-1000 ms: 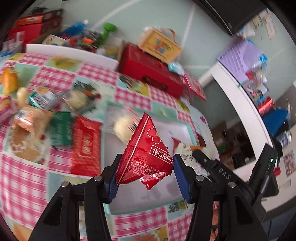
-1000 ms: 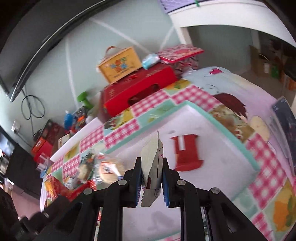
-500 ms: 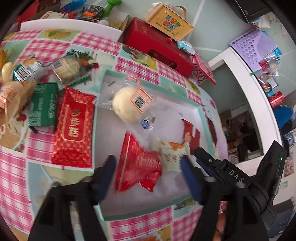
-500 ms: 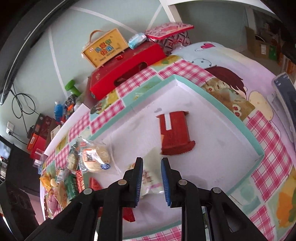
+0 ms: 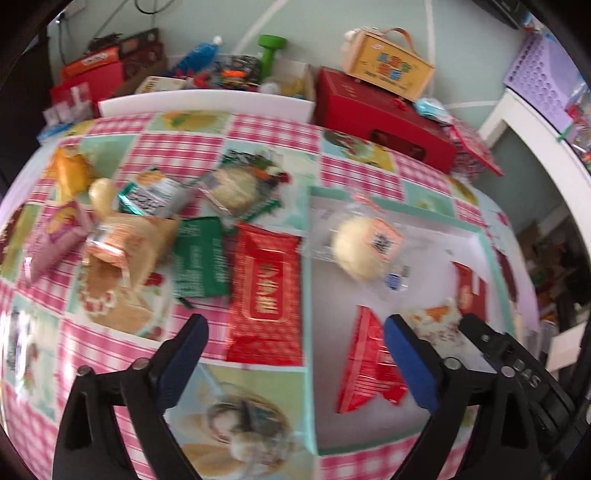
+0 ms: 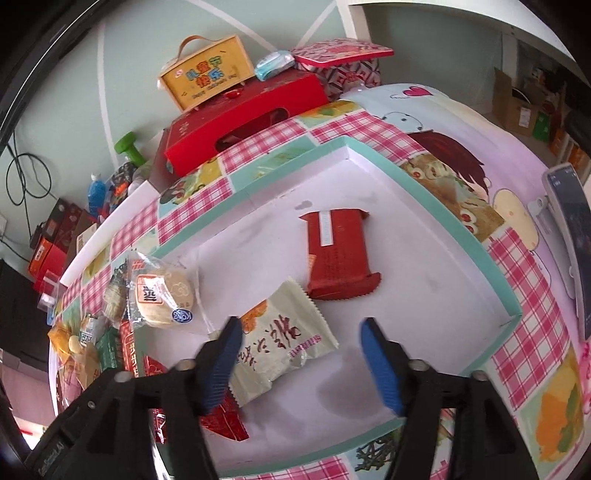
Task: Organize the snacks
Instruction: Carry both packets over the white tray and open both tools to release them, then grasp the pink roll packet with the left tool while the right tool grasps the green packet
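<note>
Both hand-held grippers, left (image 5: pixel 293 343) and right (image 6: pixel 301 343), just opened and empty, with four snacks inside the white tray (image 6: pixel 436 229) and several packets (image 5: pixel 199 254) left on the worktop (image 5: pixel 255 133).

**Cluttered room, pale green wall, patchwork table cover**

Pale green wall (image 5: pixel 332 22) with thin white diagonal lines behind the table. Pink-checked patchwork tablecloth with cartoon prints (image 6: pixel 517 258) covers the table. Long red cardboard box with a cut-out slot (image 6: pixel 240 114) at the far table edge, yellow carry box with a handle (image 6: pixel 207 79) on top of it. White shelf unit (image 5: pixel 543 147) at right of the left wrist view, lilac perforated plastic basket (image 5: pixel 535 77) on it. Green dumbbell (image 5: pixel 271 50) and blue bottle (image 5: pixel 195 55) near the wall. Black cable (image 6: pixel 22 177) hangs on the wall. Brown cardboard boxes (image 6: pixel 517 99) on the floor, far right. Daylight, soft.
</note>
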The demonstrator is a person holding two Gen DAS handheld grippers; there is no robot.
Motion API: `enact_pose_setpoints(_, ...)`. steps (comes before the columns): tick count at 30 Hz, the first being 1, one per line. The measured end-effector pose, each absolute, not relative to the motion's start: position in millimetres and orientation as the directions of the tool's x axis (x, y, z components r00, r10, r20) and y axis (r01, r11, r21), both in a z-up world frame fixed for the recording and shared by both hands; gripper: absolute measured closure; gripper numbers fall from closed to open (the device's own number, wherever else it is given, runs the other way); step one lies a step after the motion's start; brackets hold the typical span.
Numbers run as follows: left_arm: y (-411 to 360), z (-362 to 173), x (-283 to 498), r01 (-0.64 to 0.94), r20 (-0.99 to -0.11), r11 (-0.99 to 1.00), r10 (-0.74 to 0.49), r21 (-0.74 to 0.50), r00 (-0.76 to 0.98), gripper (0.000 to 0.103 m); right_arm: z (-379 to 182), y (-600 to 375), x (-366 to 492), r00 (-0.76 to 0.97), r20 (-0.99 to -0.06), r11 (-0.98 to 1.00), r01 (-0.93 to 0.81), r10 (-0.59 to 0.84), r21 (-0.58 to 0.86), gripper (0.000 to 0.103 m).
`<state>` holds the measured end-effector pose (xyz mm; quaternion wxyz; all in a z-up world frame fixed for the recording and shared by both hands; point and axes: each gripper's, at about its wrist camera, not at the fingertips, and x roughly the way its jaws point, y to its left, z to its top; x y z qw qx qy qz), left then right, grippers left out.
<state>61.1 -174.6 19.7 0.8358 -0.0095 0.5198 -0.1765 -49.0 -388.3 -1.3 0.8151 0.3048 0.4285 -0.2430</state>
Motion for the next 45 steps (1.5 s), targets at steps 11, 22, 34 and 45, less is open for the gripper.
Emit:
enact_pose_setpoints(11,-151,20,76,0.18,-0.872,0.983,-0.063,0.03,0.485,0.006,2,-373,-39,0.534,-0.83,0.75,0.612,-0.158,0.251,0.0)
enact_pose_setpoints(22,-118,23,96,0.086,-0.864,0.994,0.013,0.065,0.503,0.006,12,-345,-25,0.565,-0.81,0.808,0.545,-0.158,0.223,0.0)
enact_pose_setpoints(34,-33,41,134,-0.036,-0.852,0.999,0.044,0.03,0.522,0.006,54,-280,4,0.669,-0.725,0.9,0.403,-0.165,0.167,0.0)
enact_pose_setpoints(45,21,21,162,-0.098,-0.886,0.994,0.007,-0.044,0.464,0.006,32,-214,62,0.618,-0.784,0.958,0.261,-0.069,0.122,0.008)
